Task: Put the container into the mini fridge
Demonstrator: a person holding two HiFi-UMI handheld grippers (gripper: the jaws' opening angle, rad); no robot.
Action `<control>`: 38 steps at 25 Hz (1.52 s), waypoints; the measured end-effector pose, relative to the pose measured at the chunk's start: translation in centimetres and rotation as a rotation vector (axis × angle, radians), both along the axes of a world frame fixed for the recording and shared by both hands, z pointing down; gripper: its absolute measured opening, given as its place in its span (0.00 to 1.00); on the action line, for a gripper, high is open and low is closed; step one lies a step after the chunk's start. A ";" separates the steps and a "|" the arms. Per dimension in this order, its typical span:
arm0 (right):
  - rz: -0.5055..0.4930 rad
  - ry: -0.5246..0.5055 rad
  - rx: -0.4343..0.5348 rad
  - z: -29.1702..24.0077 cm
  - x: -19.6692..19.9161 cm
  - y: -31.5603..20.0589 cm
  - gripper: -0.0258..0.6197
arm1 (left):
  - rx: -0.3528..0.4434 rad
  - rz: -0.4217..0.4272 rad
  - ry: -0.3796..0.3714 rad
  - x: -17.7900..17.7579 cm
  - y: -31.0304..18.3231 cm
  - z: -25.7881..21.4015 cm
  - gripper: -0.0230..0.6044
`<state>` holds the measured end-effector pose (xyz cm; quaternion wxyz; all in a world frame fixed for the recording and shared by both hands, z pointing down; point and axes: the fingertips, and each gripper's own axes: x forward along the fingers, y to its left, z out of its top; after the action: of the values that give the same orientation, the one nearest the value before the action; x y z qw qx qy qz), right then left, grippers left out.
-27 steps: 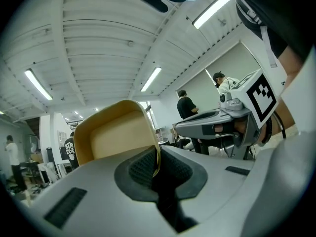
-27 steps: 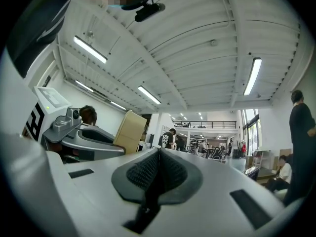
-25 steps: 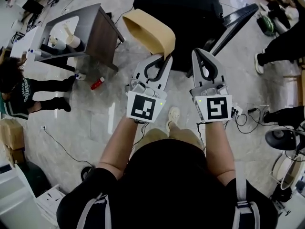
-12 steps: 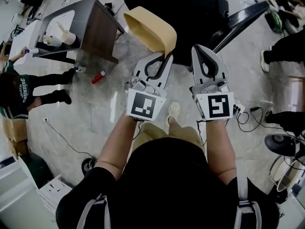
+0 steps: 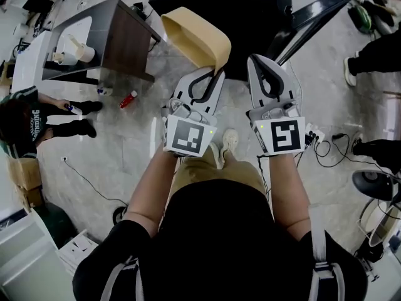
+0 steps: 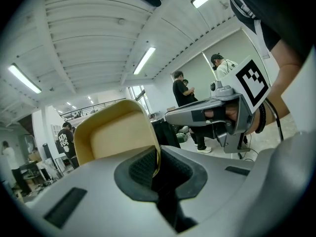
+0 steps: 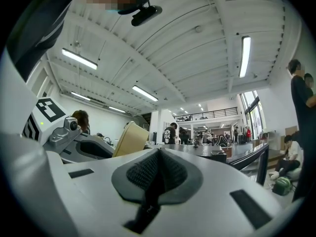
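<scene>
Ahead of the left gripper (image 5: 215, 75), pinched by its rim, the tan plastic container (image 5: 194, 37) hung near what looked like a black mini fridge (image 5: 232, 5), and the right gripper (image 5: 259, 63) was closed, empty.

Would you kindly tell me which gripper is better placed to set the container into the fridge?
Left: the left gripper is shut on the container, pinching its rim and holding it aloft. The right gripper is shut and empty.

The person's bare forearms (image 5: 153, 187) reach forward side by side, wrists seemingly level behind the marker cubes. The left gripper (image 5: 215, 77) has its jaws pinched on the rim of the container (image 5: 194, 36). The right gripper (image 5: 259, 63), just beside it, holds its jaws pressed together, empty.
</scene>
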<state>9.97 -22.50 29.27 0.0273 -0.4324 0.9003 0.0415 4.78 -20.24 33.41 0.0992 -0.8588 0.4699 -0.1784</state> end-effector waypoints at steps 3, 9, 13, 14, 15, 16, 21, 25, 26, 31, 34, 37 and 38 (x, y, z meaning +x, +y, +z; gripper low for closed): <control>0.012 -0.017 -0.011 0.4 0.2 -0.1 0.10 | -0.025 0.021 -0.025 0.4 0.0 1.1 0.09; 0.027 0.043 -0.044 2.9 0.6 -0.2 0.10 | -0.093 0.045 -0.080 0.0 -0.5 3.9 0.09; 0.059 0.005 -0.058 3.5 0.2 -1.5 0.10 | -0.131 0.065 -0.137 -1.0 -1.8 6.6 0.09; 0.067 -0.001 -0.061 3.8 0.0 -1.9 0.10 | -0.138 0.070 -0.157 -1.4 -2.3 7.3 0.09; 0.072 0.006 -0.066 4.1 -0.1 -2.1 0.10 | -0.148 0.077 -0.175 -1.7 -2.7 8.1 0.09; 0.075 0.024 -0.071 4.5 -0.3 -2.3 0.10 | -0.161 0.087 -0.190 -2.1 -3.0 8.8 0.09; 0.091 0.050 -0.101 6.3 -1.3 -3.6 0.10 | -0.242 0.156 -0.262 -3.6 -4.6 11.9 0.09; 0.102 0.056 -0.129 8.1 -1.9 -4.8 0.10 | -0.287 0.218 -0.338 -3.8 -6.1 14.3 0.09; 0.103 0.055 -0.134 8.4 -2.1 -5.2 0.10 | -0.292 0.232 -0.362 -3.9 -6.5 14.8 0.09; 0.109 0.058 -0.159 9.7 -2.9 -6.6 0.10 | -0.336 0.323 -0.472 -3.9 -7.8 17.4 0.09; 0.119 0.059 -0.174 10.6 -3.4 -7.5 0.10 | -0.366 0.363 -0.503 -4.2 -8.5 18.9 0.09; 0.123 0.068 -0.192 11.6 -3.8 -8.3 0.10 | -0.394 0.389 -0.528 -4.6 -9.4 20.5 0.09; 0.125 0.072 -0.199 12.0 -3.9 -8.6 0.10 | -0.404 0.397 -0.539 -4.7 -9.8 21.1 0.09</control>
<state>6.07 -31.08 41.26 -0.0508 -0.4864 0.8717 -0.0307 0.10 -30.04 54.52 0.0807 -0.8576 0.2073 -0.4638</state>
